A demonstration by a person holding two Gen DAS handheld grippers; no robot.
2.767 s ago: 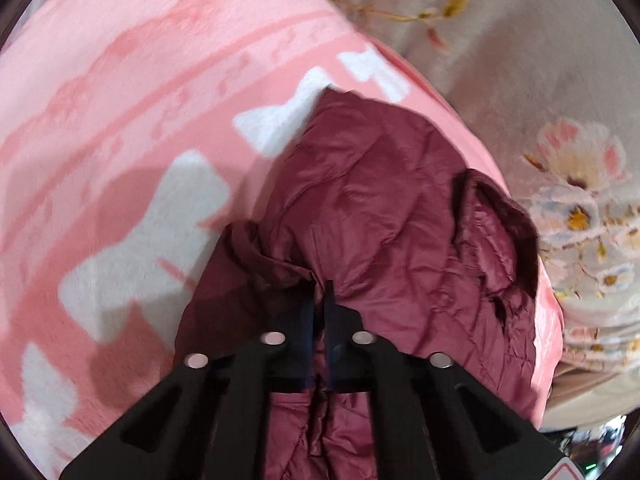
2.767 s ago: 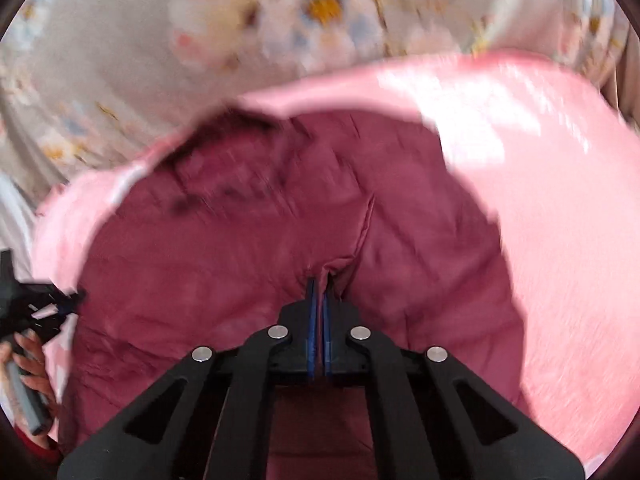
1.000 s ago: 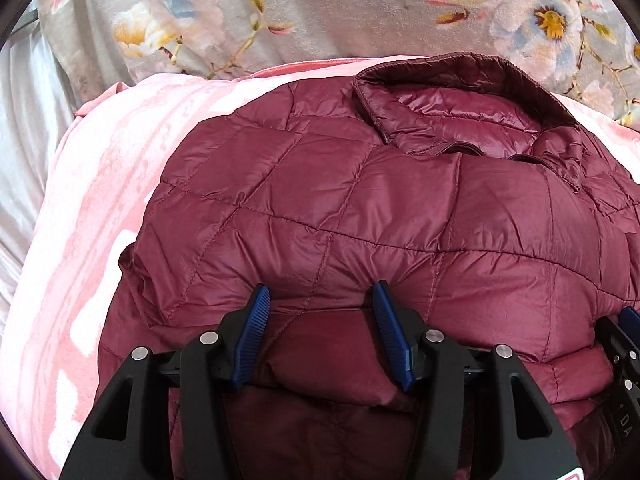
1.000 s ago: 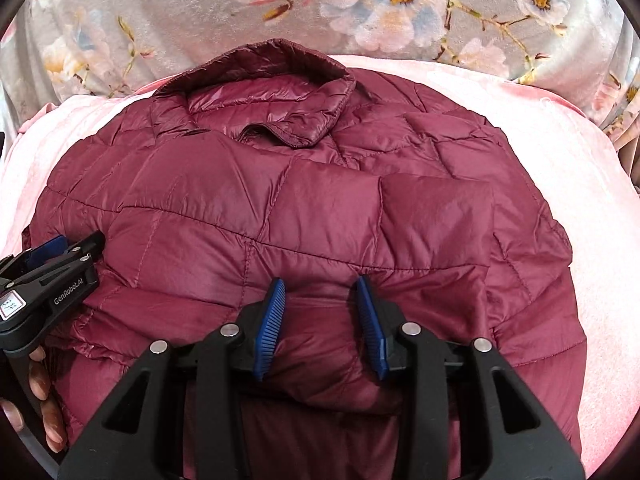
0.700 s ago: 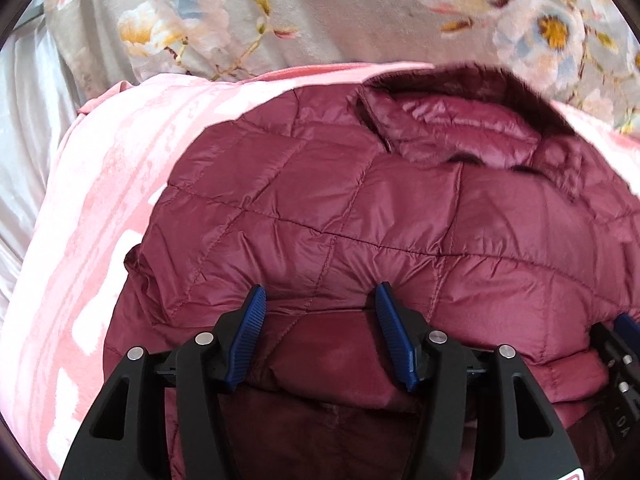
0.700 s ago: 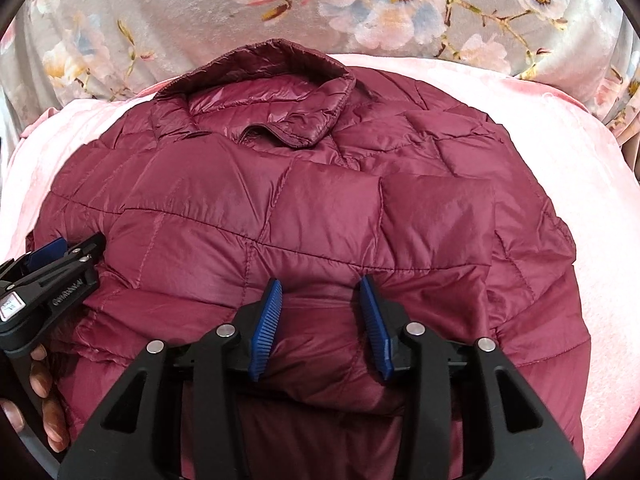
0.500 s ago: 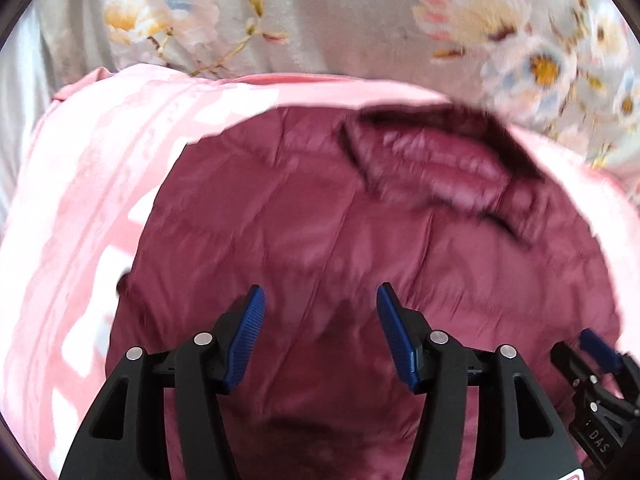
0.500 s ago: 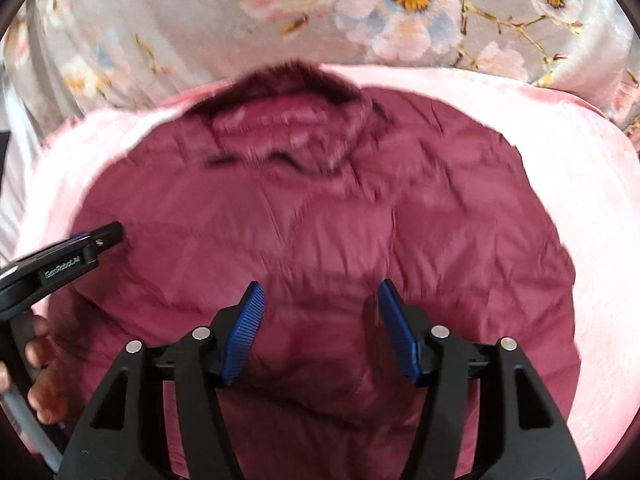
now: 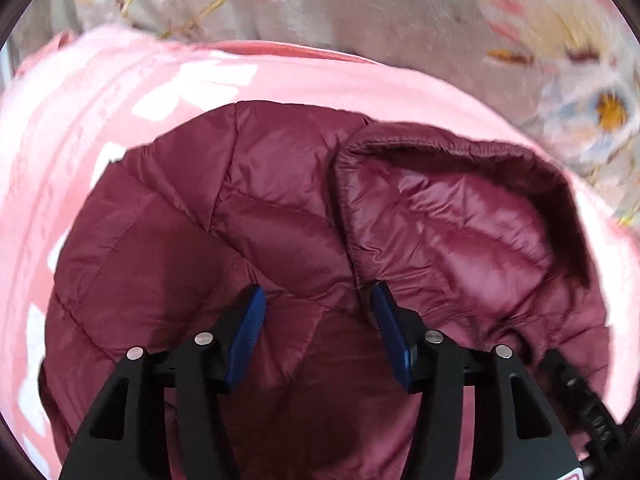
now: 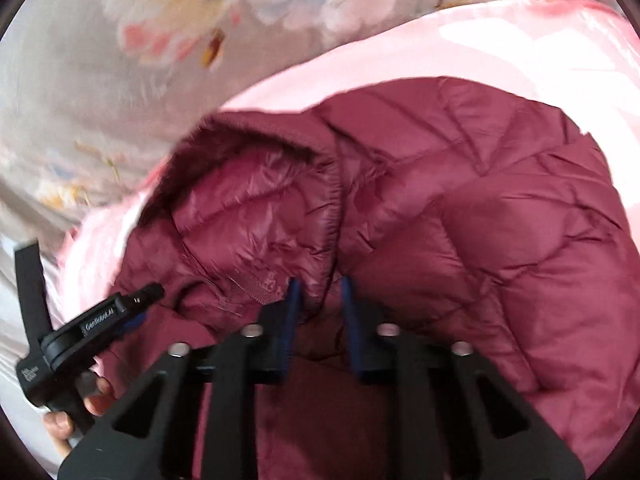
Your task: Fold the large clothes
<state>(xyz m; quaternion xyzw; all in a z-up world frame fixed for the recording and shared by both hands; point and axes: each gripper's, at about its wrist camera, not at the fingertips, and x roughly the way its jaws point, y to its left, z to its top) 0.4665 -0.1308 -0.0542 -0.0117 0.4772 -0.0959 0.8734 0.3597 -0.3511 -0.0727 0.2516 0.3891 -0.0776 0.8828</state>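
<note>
A maroon quilted puffer jacket (image 9: 248, 240) lies folded in a compact bundle on a pink blanket (image 9: 120, 92), collar (image 9: 460, 208) at the far side. My left gripper (image 9: 318, 312) is open and empty, hovering just above the jacket near the collar's left edge. In the right wrist view the jacket (image 10: 500, 220) fills the middle and its collar (image 10: 260, 200) sits left of centre. My right gripper (image 10: 320, 300) is open and empty, its jaws narrower apart, at the collar's right edge. The left gripper also shows in the right wrist view (image 10: 104, 320), held by a hand.
A grey floral bedspread (image 9: 380, 4) lies beyond the pink blanket, also in the right wrist view (image 10: 100, 60). The pink blanket (image 10: 520, 40) extends right of the jacket. The right gripper's body (image 9: 580, 404) shows at the lower right of the left wrist view.
Both grippers let go of the jacket's folded edge and moved forward over it towards the collar. The right gripper's jaws have narrowed since half a second ago.
</note>
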